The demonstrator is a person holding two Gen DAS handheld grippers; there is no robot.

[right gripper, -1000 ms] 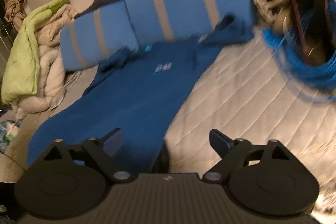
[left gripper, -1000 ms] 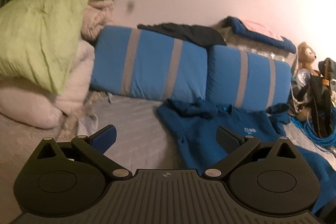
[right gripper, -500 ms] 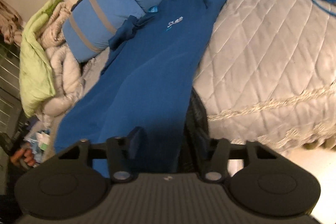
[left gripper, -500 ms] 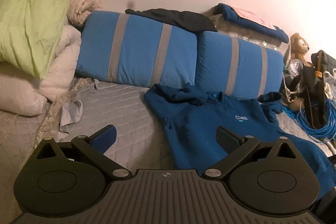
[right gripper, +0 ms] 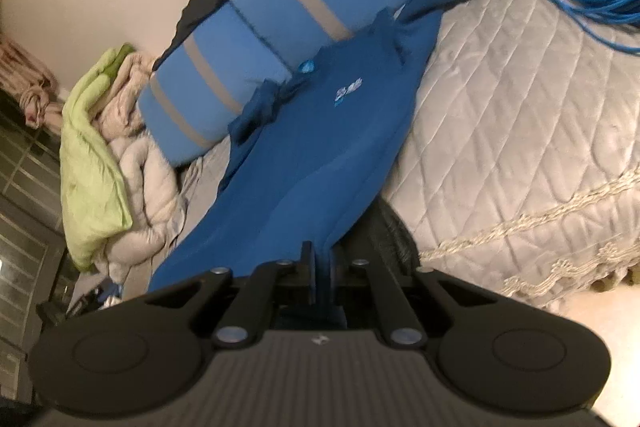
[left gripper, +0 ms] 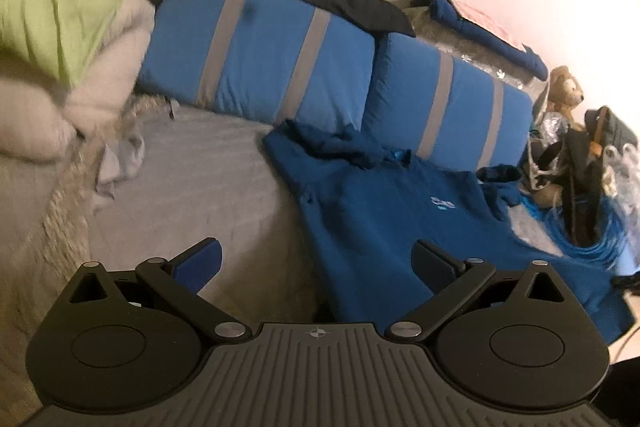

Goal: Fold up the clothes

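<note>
Hem-grabbing looks like the step in hand: in the left wrist view the left tool [left gripper: 316, 261] hangs with its jaws spread wide and empty above the near edge of the blue sweatshirt [left gripper: 384, 227], which lies flat on the bed [left gripper: 192, 167] with its collar toward the striped pillows [left gripper: 260, 47]. In the right wrist view the right tool [right gripper: 320, 279] has just closed, pinching the sweatshirt's bottom hem, so the next move probably calls for the left tool to take the other hem corner.
</note>
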